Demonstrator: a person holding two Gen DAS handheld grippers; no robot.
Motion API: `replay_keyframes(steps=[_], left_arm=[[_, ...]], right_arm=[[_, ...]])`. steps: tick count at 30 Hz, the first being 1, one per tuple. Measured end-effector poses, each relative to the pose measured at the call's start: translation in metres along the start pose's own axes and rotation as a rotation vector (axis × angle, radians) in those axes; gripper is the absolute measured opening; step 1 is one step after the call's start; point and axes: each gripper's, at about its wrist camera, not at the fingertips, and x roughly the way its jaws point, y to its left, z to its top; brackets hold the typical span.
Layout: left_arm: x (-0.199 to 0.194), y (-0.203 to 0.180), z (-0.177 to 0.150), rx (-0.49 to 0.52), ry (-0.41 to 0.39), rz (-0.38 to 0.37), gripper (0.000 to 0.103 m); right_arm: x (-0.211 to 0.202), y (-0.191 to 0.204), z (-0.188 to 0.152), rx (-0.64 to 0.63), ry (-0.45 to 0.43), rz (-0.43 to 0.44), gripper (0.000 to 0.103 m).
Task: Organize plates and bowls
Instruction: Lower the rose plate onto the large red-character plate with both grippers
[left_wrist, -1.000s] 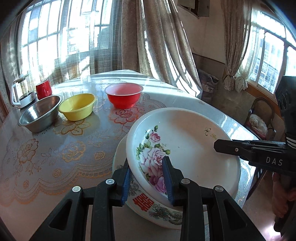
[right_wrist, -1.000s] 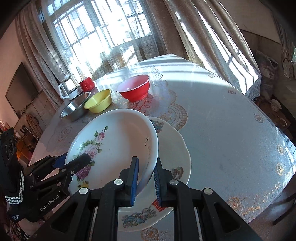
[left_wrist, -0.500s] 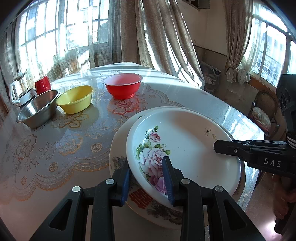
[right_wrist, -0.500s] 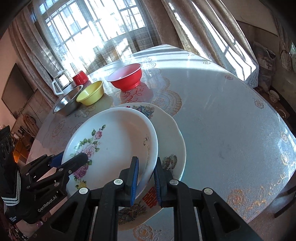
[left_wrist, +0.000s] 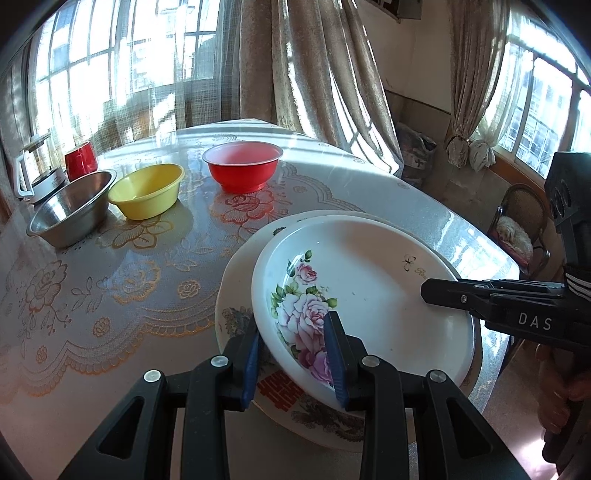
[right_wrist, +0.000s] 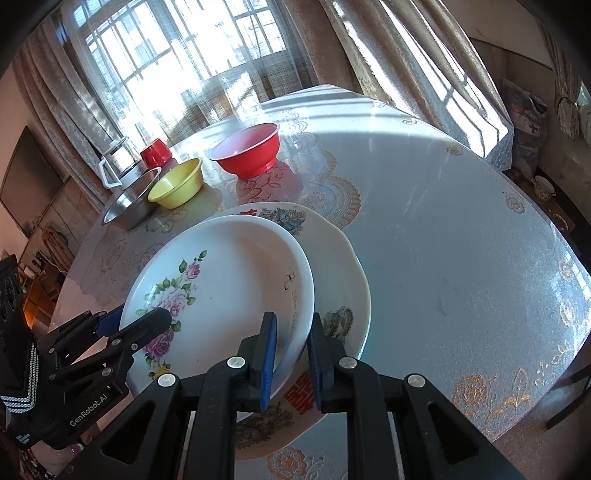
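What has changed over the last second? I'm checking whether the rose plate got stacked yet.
The white rose-patterned plate, gripped at opposite rims by the left claw and right claw, has come further over the larger cream plate with the red emblem, now nearly centred. Both grips are unchanged; the red, yellow and steel bowls stayed put.

Round worktop (right_wrist: 443, 229) under a lace-print cloth with clear glossy cover, strong sun glare. Big gridded windows (left_wrist: 122, 62) behind sheer net, beige patterned curtains (left_wrist: 314, 74) hanging at centre, one tied back by the side window (left_wrist: 546, 110). Cream wall (left_wrist: 417, 48) in the corner. Wooden chair (left_wrist: 524, 221) with something white and fluffy on its seat. Dark screen (right_wrist: 26, 184) on the far wall, tan tiled floor (left_wrist: 517, 413).
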Motion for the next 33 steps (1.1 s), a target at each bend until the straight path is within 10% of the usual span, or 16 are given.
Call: replay_keyframes(steps=[33], left_arm=[[0.0017,-0.0049,0.0080,0.111,0.066,0.066,0.035]], right_arm=[[-0.0070,-0.0007,0.0070,-0.009,0.030,-0.063,0.017]])
